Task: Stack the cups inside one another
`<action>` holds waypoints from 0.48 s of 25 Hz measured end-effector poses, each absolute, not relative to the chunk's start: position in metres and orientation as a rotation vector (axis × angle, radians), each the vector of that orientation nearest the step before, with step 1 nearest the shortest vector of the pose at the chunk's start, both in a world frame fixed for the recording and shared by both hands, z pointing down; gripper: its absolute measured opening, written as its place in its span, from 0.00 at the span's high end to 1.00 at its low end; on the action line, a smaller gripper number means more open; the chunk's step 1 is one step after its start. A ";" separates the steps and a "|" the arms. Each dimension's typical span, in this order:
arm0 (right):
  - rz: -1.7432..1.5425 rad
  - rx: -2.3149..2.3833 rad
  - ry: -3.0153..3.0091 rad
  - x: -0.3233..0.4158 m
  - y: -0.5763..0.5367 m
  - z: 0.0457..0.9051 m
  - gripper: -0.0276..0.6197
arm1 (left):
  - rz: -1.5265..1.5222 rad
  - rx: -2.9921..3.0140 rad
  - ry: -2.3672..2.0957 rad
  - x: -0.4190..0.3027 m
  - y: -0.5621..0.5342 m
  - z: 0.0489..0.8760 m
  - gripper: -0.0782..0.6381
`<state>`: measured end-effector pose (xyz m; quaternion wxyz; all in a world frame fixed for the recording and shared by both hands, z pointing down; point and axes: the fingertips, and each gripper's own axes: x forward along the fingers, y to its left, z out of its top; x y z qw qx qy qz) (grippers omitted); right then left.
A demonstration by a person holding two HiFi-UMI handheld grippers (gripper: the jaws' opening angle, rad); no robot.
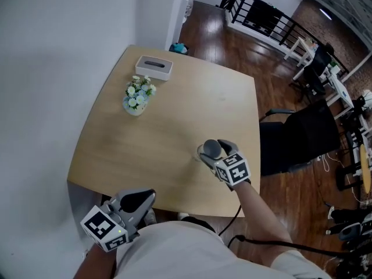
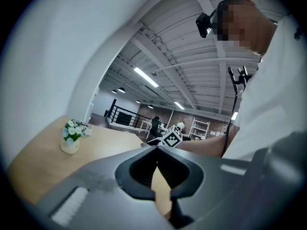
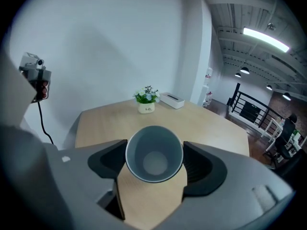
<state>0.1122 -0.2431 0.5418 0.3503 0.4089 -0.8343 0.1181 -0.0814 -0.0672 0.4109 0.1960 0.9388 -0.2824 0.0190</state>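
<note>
**Left tongs** (image 1: 145, 197): at the table's near-left corner, just off the near edge. The jaws are pressed together at the tips with nothing between them (image 2: 156, 148).

**Right tongs** (image 1: 216, 151): over the table (image 1: 174, 115), inside the near edge and towards its right side. The jaws are clamped on opposite sides of the grey cup (image 3: 154, 159).

**Grey cup** (image 1: 209, 149): held between the right tongs' jaws, mouth turned to that gripper's camera, so the pale inner bottom shows (image 3: 154, 153). Whether its base touches the table cannot be told, since the tongs cover its lower part in the head view.

**Table**: light wood. The middle is bare from the cup to the far-left corner, and the right and far edges are unobstructed.

**Flower pot** (image 1: 137, 96): small and white with pale blooms, near the left edge and well apart from the cup (image 3: 146, 99).

**Tissue box** (image 1: 154, 67): white, at the far-left corner just beyond the pot.

**Black chair** (image 1: 302, 135): off the right edge, on the dark wooden floor (image 1: 232, 45).
</note>
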 end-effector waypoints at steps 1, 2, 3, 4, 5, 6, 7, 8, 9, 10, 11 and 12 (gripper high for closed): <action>0.306 1.057 -2.157 0.118 -0.247 0.545 0.39 | 0.055 2.624 -0.801 -0.079 -0.067 0.412 0.90; 0.307 1.052 -2.154 0.122 -0.250 0.549 0.39 | 0.058 2.619 -0.813 -0.076 -0.068 0.412 0.90; 0.311 1.046 -2.155 0.124 -0.253 0.552 0.39 | 0.059 2.615 -0.826 -0.074 -0.068 0.412 0.90; 0.317 1.038 -2.158 0.126 -0.256 0.556 0.39 | 0.060 2.611 -0.840 -0.072 -0.069 0.411 0.90; 0.324 1.027 -2.164 0.127 -0.257 0.559 0.39 | 0.061 2.607 -0.854 -0.070 -0.068 0.410 0.90; 0.328 1.014 -2.169 0.127 -0.257 0.562 0.39 | 0.062 2.602 -0.869 -0.068 -0.067 0.409 0.90; 0.329 0.999 -2.172 0.126 -0.257 0.566 0.39 | 0.065 2.597 -0.883 -0.065 -0.065 0.408 0.90; 0.327 0.983 -2.173 0.126 -0.258 0.570 0.39 | 0.069 2.591 -0.897 -0.063 -0.063 0.407 0.90; 0.327 0.967 -2.174 0.125 -0.258 0.574 0.39 | 0.074 2.585 -0.912 -0.061 -0.061 0.408 0.90; 0.329 0.954 -2.174 0.124 -0.260 0.579 0.38 | 0.080 2.578 -0.926 -0.059 -0.059 0.408 0.90; 0.334 0.943 -2.175 0.124 -0.260 0.585 0.38 | 0.087 2.570 -0.941 -0.056 -0.058 0.409 0.90; 0.339 0.936 -2.177 0.124 -0.261 0.589 0.38 | 0.093 2.562 -0.956 -0.054 -0.056 0.410 0.90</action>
